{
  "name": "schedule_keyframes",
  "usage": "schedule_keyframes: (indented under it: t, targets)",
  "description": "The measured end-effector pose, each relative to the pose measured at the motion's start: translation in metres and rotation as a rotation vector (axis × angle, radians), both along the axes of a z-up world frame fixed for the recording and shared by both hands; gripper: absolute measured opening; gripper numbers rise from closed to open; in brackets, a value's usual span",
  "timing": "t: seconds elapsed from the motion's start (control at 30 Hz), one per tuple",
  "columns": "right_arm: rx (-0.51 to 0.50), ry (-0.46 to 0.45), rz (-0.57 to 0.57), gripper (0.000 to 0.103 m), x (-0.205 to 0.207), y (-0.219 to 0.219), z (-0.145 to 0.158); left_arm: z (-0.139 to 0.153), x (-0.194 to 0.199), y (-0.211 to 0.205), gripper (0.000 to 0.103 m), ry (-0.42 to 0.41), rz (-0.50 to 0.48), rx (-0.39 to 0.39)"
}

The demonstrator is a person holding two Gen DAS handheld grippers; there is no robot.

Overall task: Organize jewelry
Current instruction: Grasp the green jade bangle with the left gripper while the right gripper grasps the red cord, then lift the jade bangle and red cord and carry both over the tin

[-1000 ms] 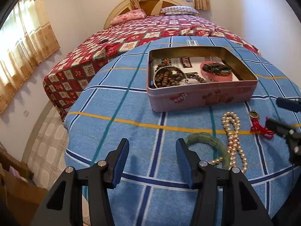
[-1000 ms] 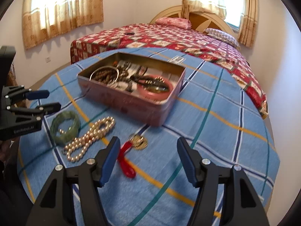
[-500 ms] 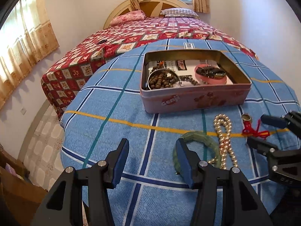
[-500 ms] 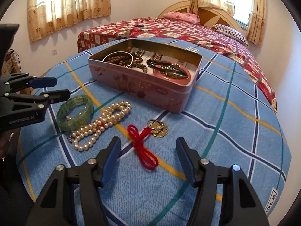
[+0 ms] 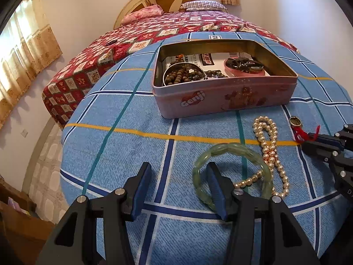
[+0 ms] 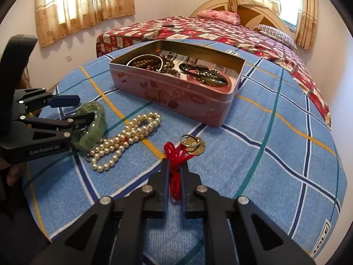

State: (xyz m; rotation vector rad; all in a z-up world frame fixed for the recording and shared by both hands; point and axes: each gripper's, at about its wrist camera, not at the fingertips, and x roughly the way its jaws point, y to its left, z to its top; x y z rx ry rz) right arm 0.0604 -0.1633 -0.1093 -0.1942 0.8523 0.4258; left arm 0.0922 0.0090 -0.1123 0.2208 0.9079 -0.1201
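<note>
A pink tin box (image 5: 220,101) (image 6: 176,95) holding bead bracelets stands on the blue checked tablecloth. In front of it lie a green jade bracelet (image 5: 233,150) (image 6: 97,119), a pearl necklace (image 5: 268,141) (image 6: 128,137) and a brass coin charm (image 6: 193,143) (image 5: 295,121) on a red cord (image 6: 175,165). My right gripper (image 6: 175,170) is shut on the red cord, low on the cloth. My left gripper (image 5: 178,185) is open, with its right finger inside the jade bracelet's ring and its left finger outside it.
The round table (image 5: 110,154) drops off at left and front. A bed with a red patchwork quilt (image 5: 154,35) stands beyond the table. A cardboard box (image 5: 19,220) sits on the floor at lower left.
My right gripper moved forward and closed on the red cord. My left gripper moved right and forward so its right finger now sits inside the jade bracelet.
</note>
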Motion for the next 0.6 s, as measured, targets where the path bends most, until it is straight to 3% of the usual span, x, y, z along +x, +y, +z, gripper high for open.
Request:
schedule_keyframes:
  t: [0.1,0.13,0.6]
  targets:
    - [0.009,0.001,0.011,0.01,-0.004,0.0,0.002,0.0,-0.002,-0.003,0.013,0.009,-0.034,-0.008]
    - [0.01,-0.002,0.013,0.01,-0.005,0.0,0.003,-0.001,-0.003,-0.006,0.009,0.012,-0.045,-0.007]
    - [0.081,-0.098,-0.029,0.009,-0.017,-0.022,0.044,0.028,-0.005,0.009,0.006,-0.043,-0.024,-0.026]
